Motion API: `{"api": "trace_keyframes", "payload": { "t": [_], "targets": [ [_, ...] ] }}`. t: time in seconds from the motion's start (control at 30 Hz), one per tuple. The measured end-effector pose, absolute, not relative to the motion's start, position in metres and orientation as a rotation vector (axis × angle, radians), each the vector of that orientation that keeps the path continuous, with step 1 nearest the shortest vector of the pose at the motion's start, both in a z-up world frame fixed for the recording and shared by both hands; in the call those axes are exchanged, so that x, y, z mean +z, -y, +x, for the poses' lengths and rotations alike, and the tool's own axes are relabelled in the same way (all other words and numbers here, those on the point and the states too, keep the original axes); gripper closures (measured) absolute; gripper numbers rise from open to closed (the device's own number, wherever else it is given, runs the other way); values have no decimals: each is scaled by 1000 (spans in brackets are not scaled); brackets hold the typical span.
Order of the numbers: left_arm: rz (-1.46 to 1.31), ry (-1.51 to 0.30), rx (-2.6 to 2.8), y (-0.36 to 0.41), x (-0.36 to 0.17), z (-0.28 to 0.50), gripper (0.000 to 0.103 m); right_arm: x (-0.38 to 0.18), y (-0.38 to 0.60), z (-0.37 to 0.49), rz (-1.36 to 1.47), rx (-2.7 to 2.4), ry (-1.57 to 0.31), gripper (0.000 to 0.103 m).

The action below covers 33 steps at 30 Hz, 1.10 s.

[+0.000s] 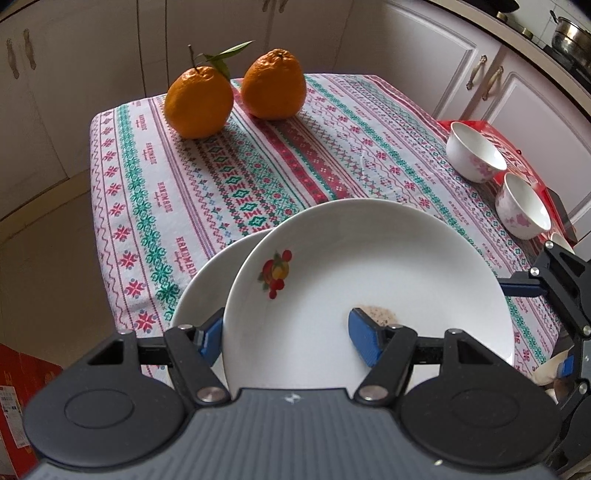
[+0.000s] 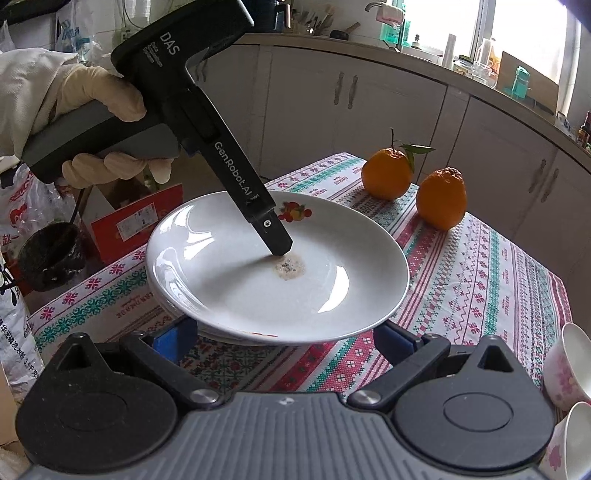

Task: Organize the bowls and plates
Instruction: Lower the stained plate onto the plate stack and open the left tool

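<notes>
The top plate (image 2: 236,280) looks like glazed white ceramic, glossy enough to throw bright highlights, with a dull, grainy stain (image 2: 290,268) at its centre. The 2 bowls (image 1: 476,153) share that shiny glaze. A woven cloth (image 1: 258,162) with a matt, stitched-looking pattern covers the desk. The 2 oranges (image 1: 273,85) have pebbled, faintly waxy skin. The left hand-held gripper (image 1: 288,336) is matt black plastic with ribbed blue pads and bright metal pins. The person's glove (image 2: 103,96) looks soft and cloth-like. A polished steel pot (image 1: 570,35) gleams.

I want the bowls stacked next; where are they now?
Two floral bowls sit at the table's right edge in the left wrist view, right of the plates.
</notes>
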<state>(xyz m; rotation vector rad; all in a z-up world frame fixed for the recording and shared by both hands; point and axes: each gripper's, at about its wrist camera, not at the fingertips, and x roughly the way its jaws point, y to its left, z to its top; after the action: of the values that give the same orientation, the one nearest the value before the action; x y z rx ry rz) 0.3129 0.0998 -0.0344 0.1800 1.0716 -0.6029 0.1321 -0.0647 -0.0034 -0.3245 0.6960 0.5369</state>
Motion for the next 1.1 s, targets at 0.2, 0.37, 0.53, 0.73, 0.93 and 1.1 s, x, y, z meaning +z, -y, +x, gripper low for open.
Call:
{"api": "trace_keyframes", "payload": {
  "t": [0.2,0.37,0.53,0.73,0.93,1.1],
  "targets": [
    [180,-1076,-588,-105,-39,313,35,-3,62,131,-329,546,-693,0],
    [179,-1078,-583,-106,-41,313,35,-4,60,130,-339,548,-692,0],
    [175,-1079,-583,-108,-42,313,35,-5,59,130,-348,550,-695,0],
    [171,-1078,-585,-109,-43,313,35,-5,58,130,-349,550,-697,0],
    [167,-1080,-589,-109,-42,313,35,-5,58,130,-346,555,-697,0],
    [171,-1070,-589,-111,-38,313,35,-5,58,129,-349,557,-688,0]
  ]
}}
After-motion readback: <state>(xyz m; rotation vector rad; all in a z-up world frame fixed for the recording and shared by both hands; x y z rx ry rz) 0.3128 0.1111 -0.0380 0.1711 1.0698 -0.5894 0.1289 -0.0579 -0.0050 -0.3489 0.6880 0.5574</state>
